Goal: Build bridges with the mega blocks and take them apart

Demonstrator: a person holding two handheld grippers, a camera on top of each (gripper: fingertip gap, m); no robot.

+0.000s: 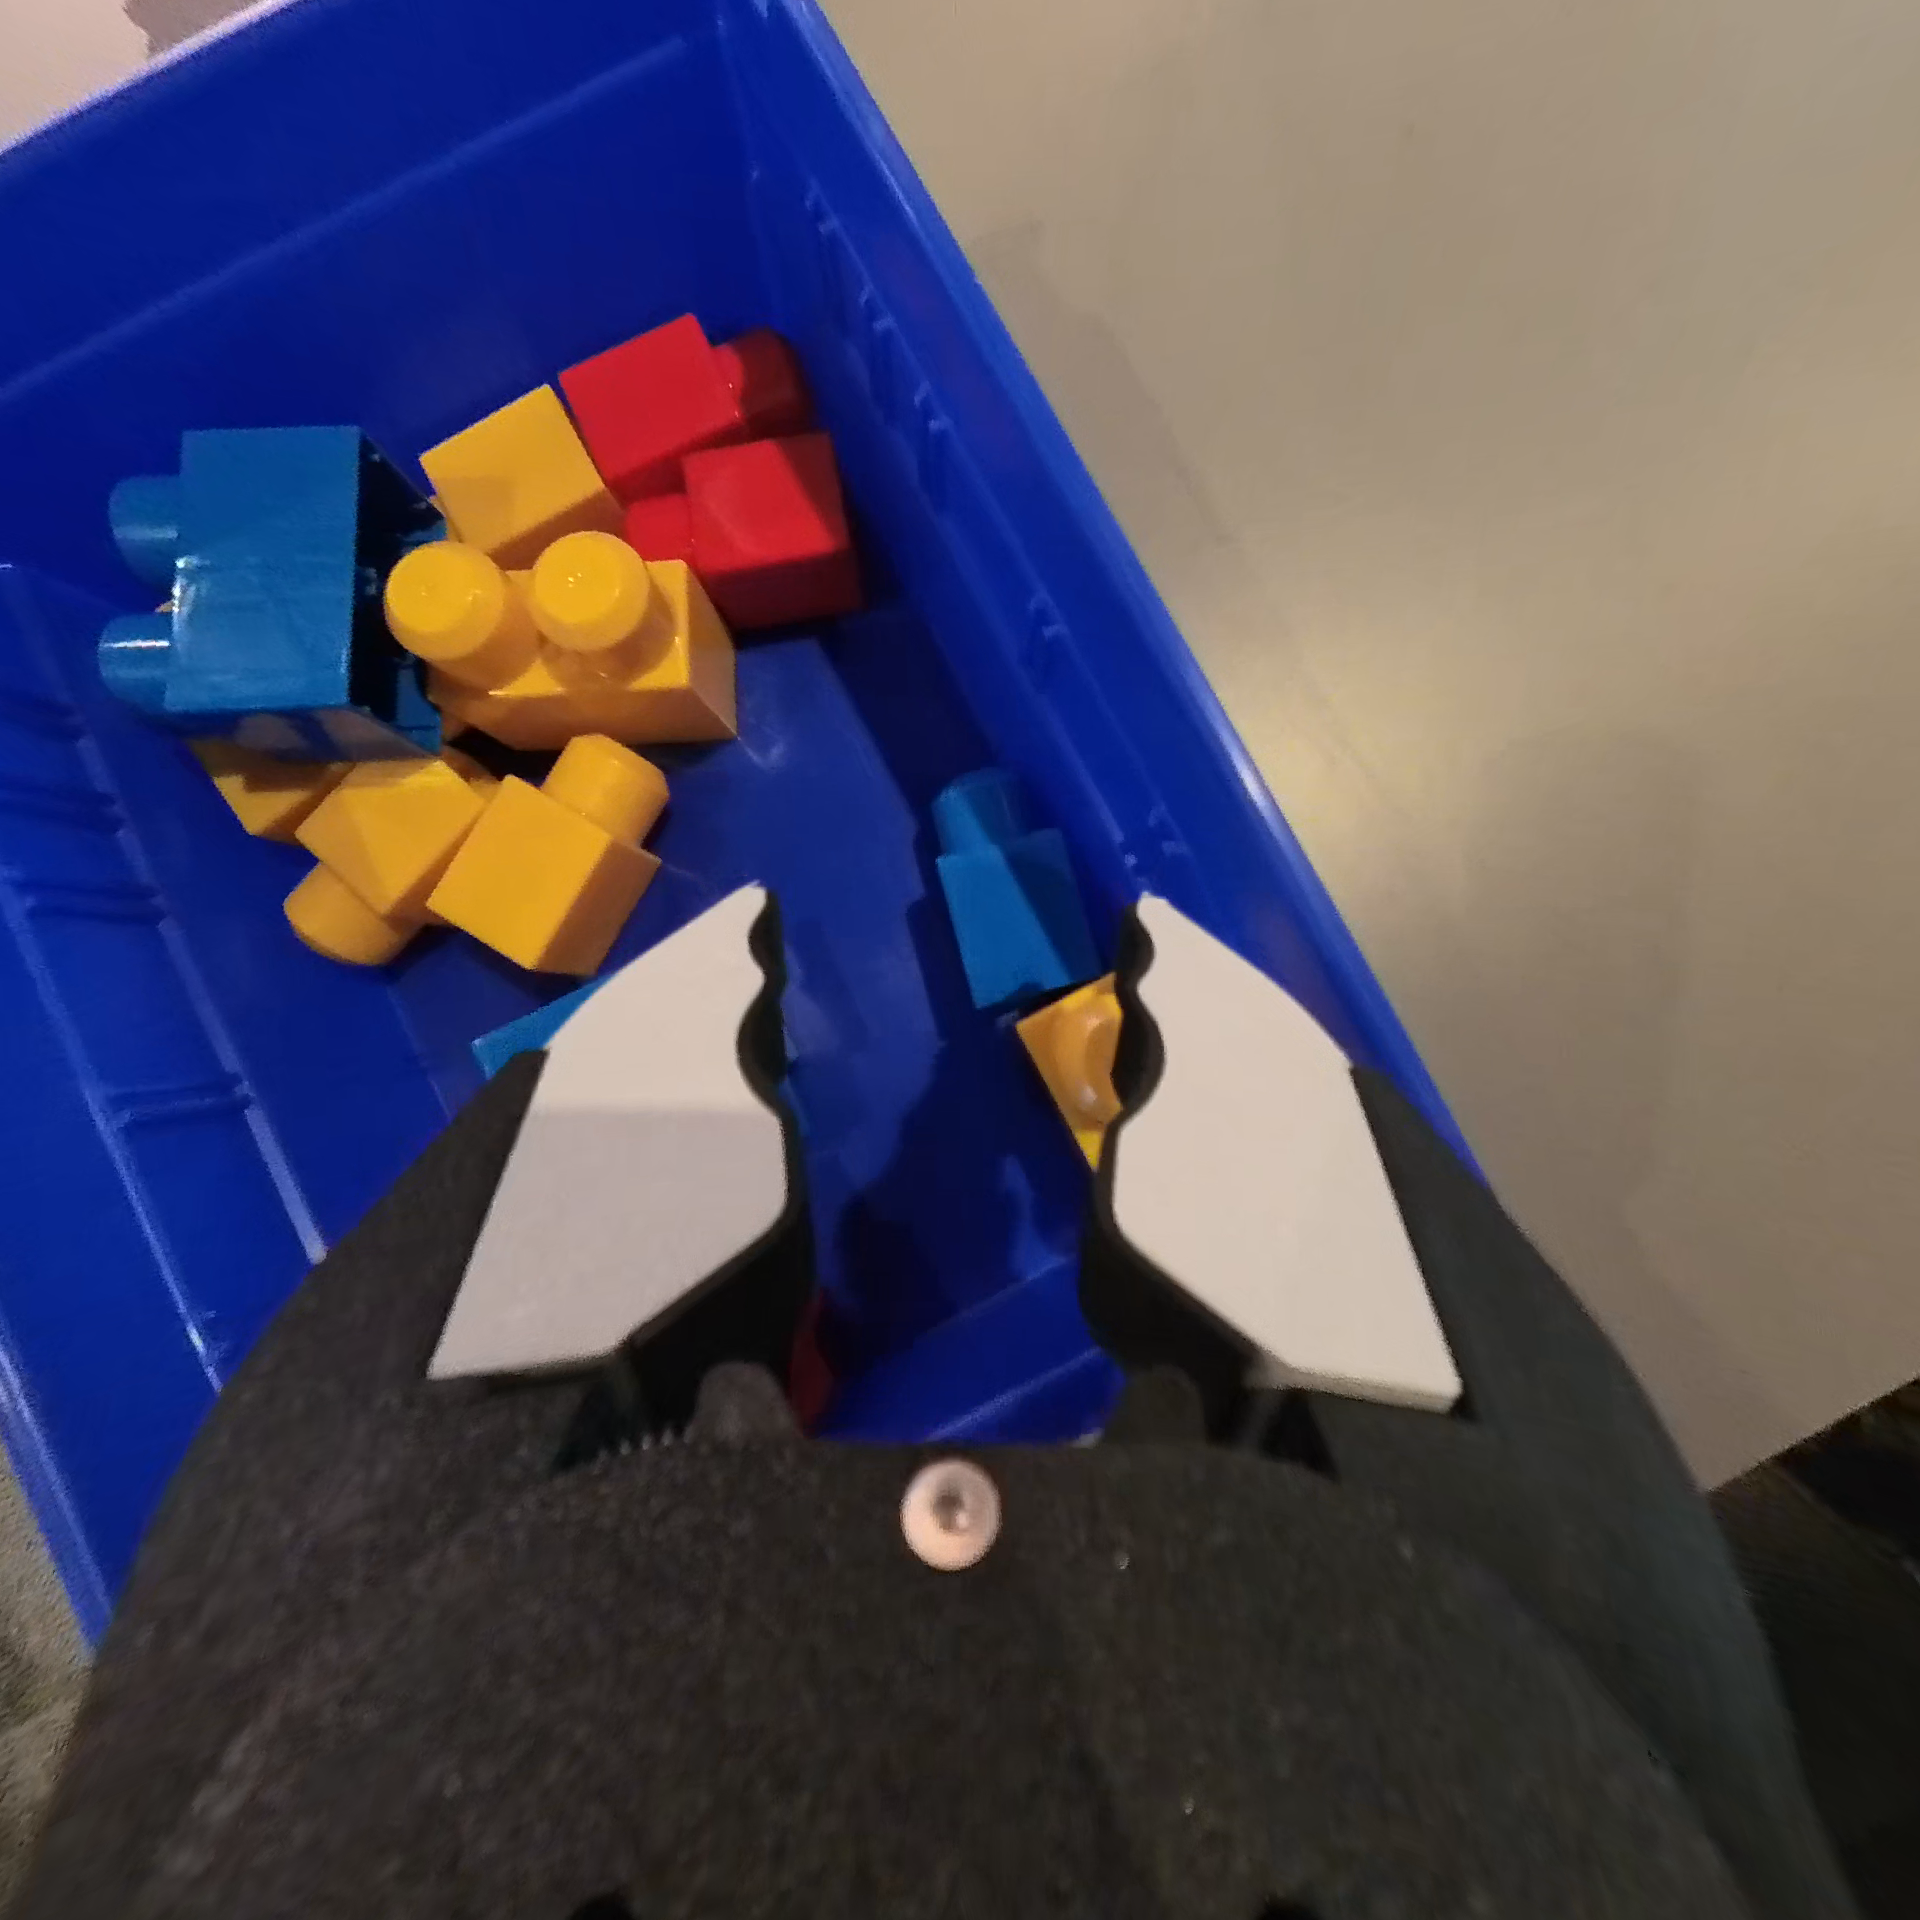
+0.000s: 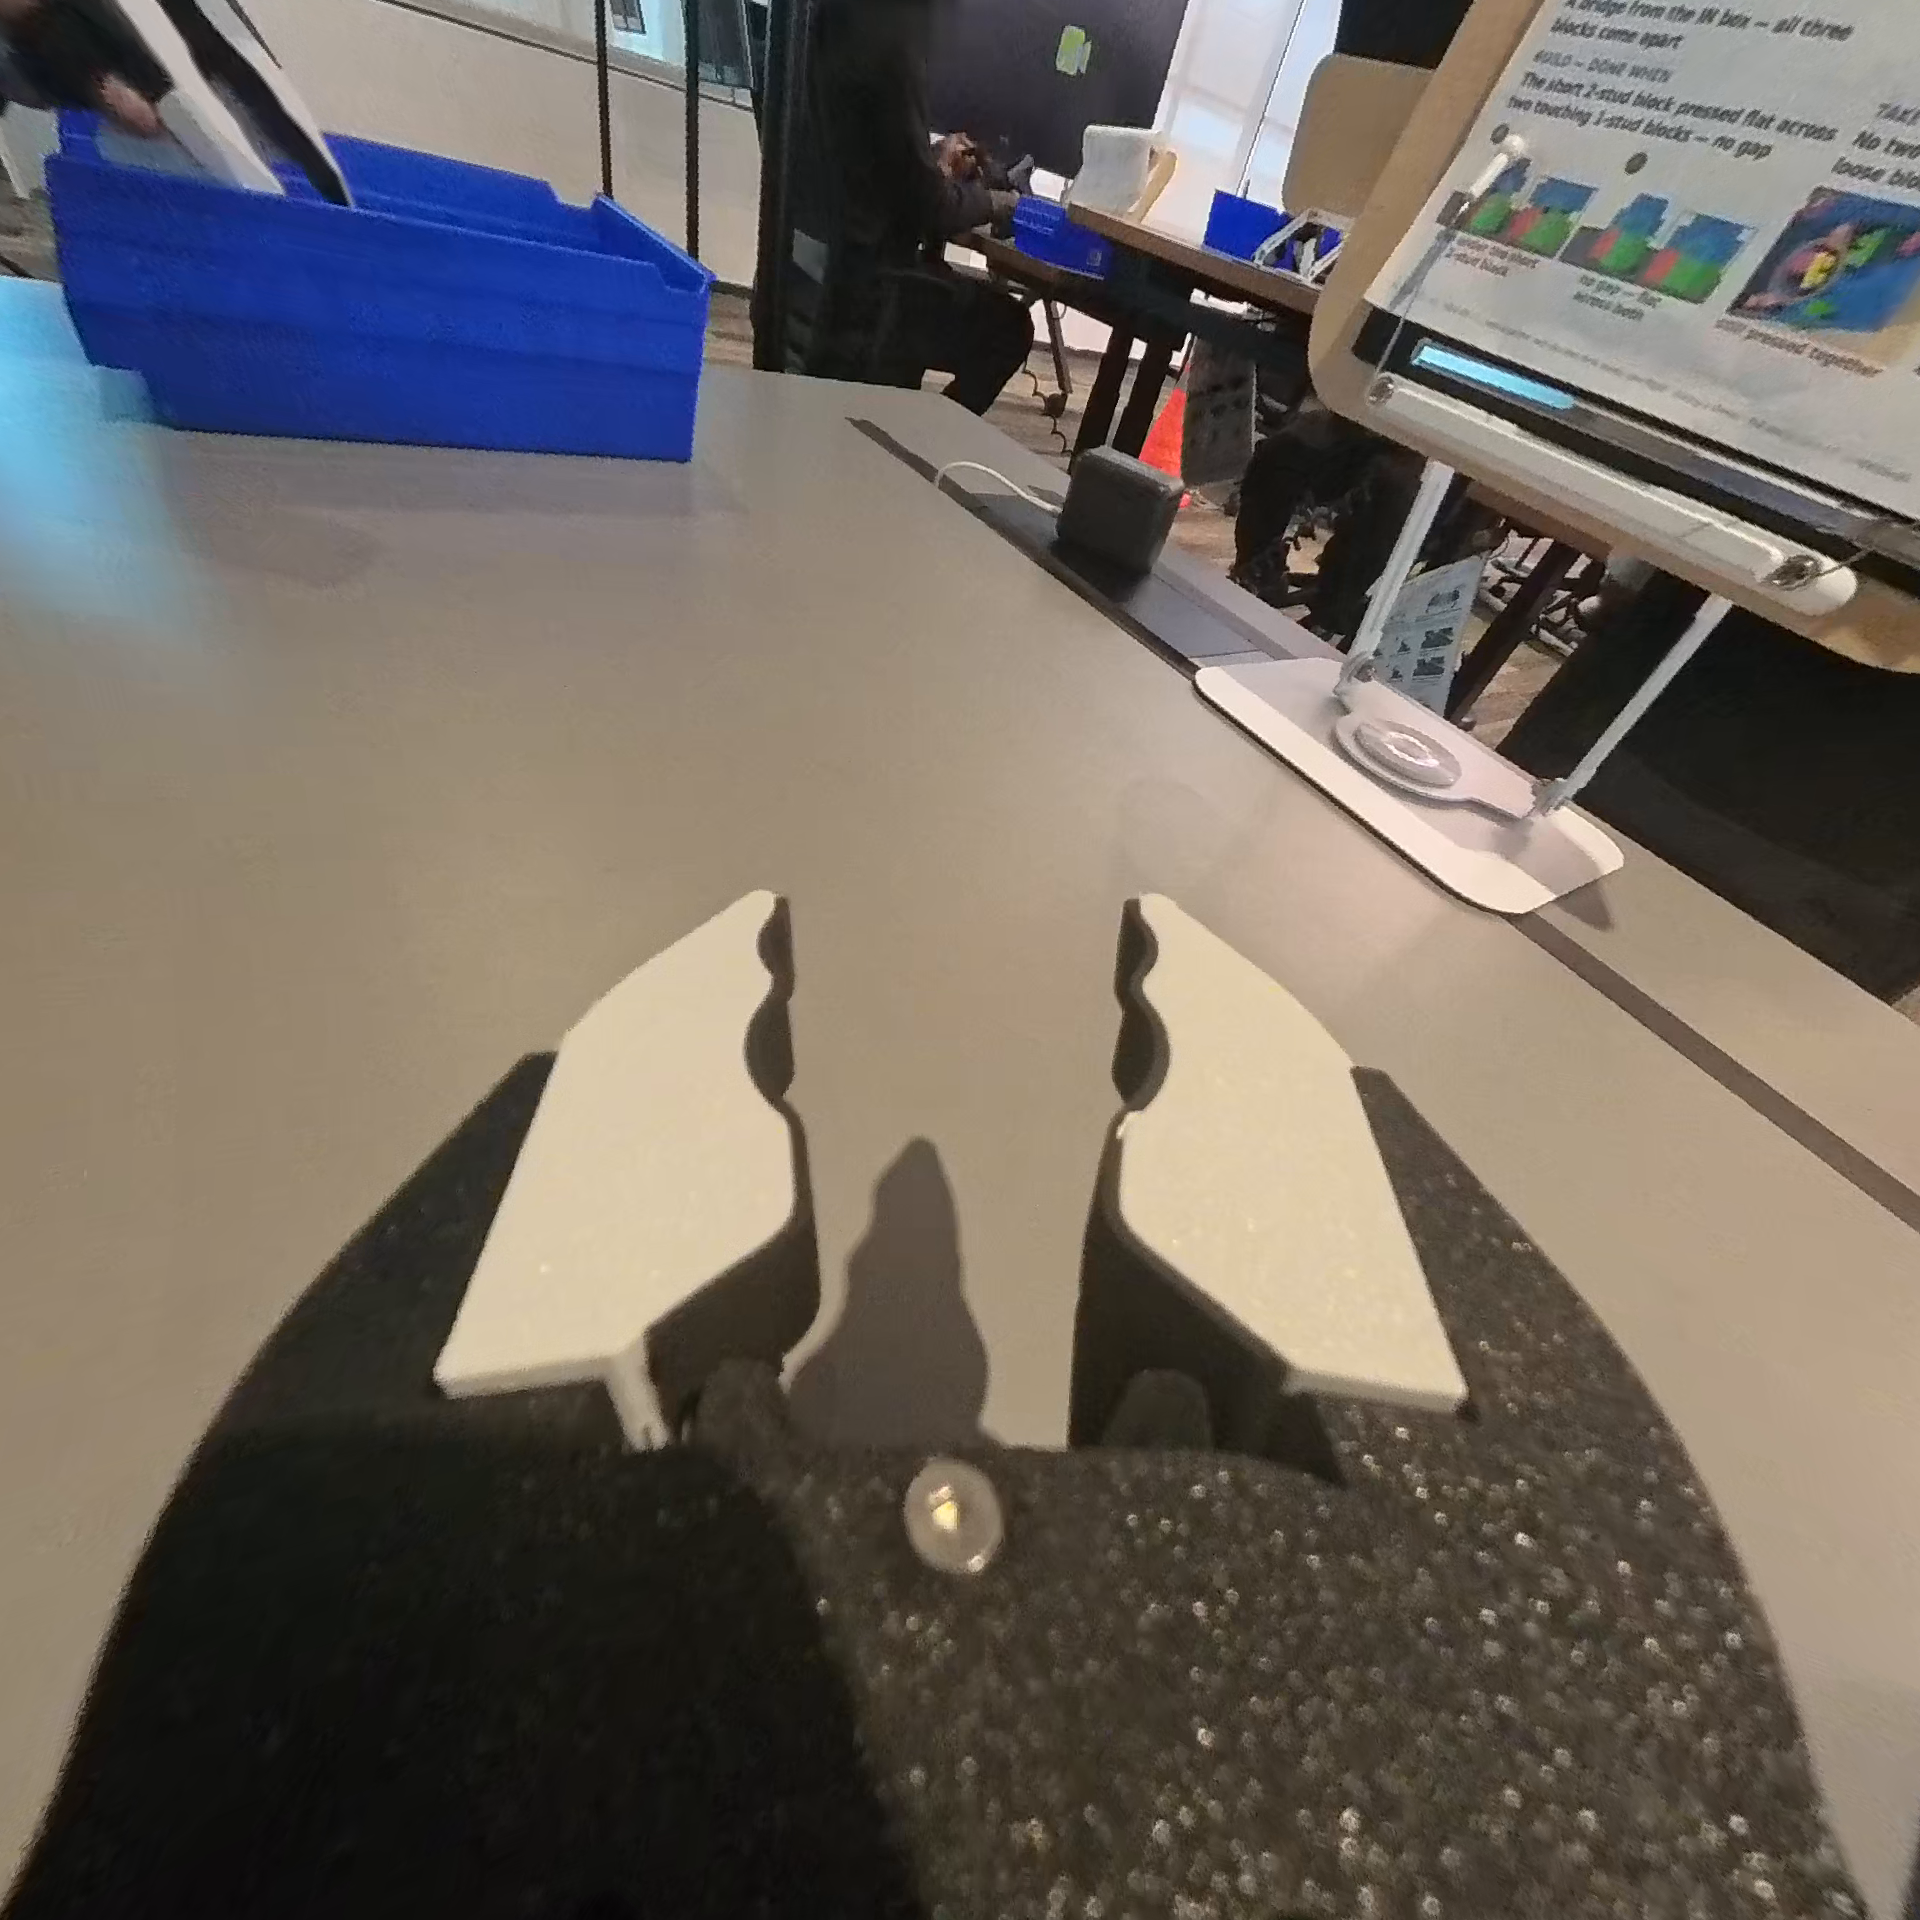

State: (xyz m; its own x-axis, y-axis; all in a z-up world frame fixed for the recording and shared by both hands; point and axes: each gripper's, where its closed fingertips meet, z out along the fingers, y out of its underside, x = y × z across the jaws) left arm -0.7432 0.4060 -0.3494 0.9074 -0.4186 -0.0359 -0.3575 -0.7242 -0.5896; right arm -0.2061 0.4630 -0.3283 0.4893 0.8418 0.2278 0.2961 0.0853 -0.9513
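Note:
In the left wrist view my left gripper (image 1: 951,914) is open and empty, hovering inside a blue bin (image 1: 312,270). Loose mega blocks lie in the bin: two red ones (image 1: 717,468) at the back, several yellow ones (image 1: 582,644) in the middle and a two-stud blue block (image 1: 270,582) at the left. A small blue block (image 1: 1013,904) and a yellow block (image 1: 1081,1049) lie just inside my right finger. In the right wrist view my right gripper (image 2: 954,909) is open and empty, low over the bare grey table (image 2: 623,727). The left gripper (image 2: 229,104) shows far off, dipping into the blue bin (image 2: 416,312).
A tablet on a white stand (image 2: 1455,790) stands at the right edge of the table. A small dark cube with a white cable (image 2: 1122,509) sits on a dark strip across the table. A seated person and other tables with blue bins are beyond. About 55 centimetres separates my left fingertips from my right. Between my left fingertips and the small blue block (image 1: 1013,904) there is roughly 5 centimetres.

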